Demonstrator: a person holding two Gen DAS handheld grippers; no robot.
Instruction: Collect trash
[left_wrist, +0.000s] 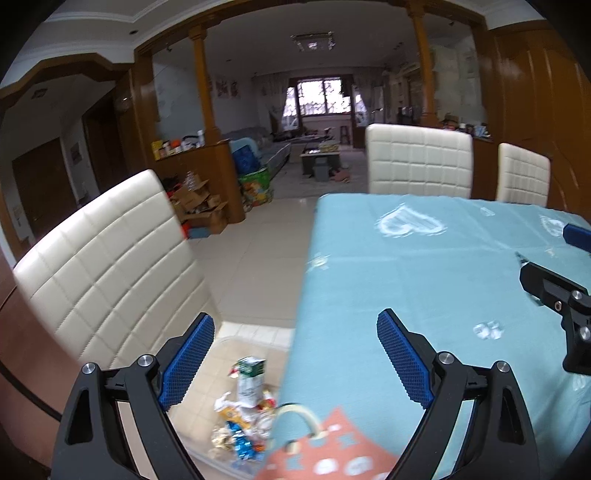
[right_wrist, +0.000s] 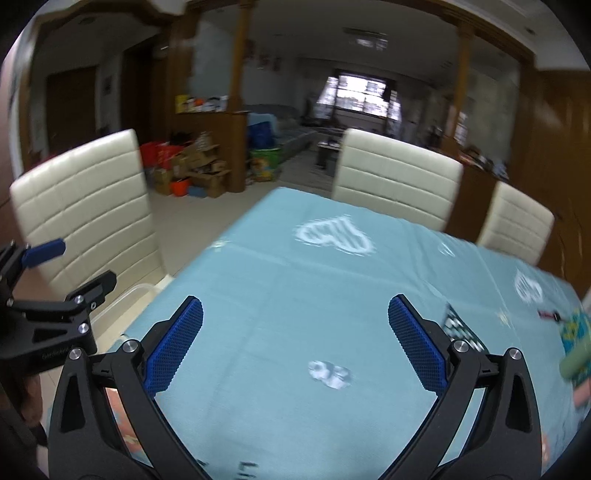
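1. Trash pile of crumpled wrappers and a green-and-white carton (left_wrist: 243, 410) sits in a clear plastic bin (left_wrist: 255, 334) on the tiled floor, just beside the table's left edge, between it and the near chair.
2. Carton stands roughly upright in the pile, long axis vertical, green top up; the wrappers lie loose around its base.
3. Left gripper (left_wrist: 295, 360), black with blue ribbed pads, has its jaws wide apart with nothing between them; it hangs over the bin and the table edge.
4. Right gripper (right_wrist: 295, 347), same build, jaws spread wide and empty, over the light blue tablecloth with white heart prints (right_wrist: 317, 288).
5. More litter at the cloth's right edge (right_wrist: 574, 343); blurred, can't tell which way it points.
6. Cream padded chairs (right_wrist: 397, 179) ring the table.
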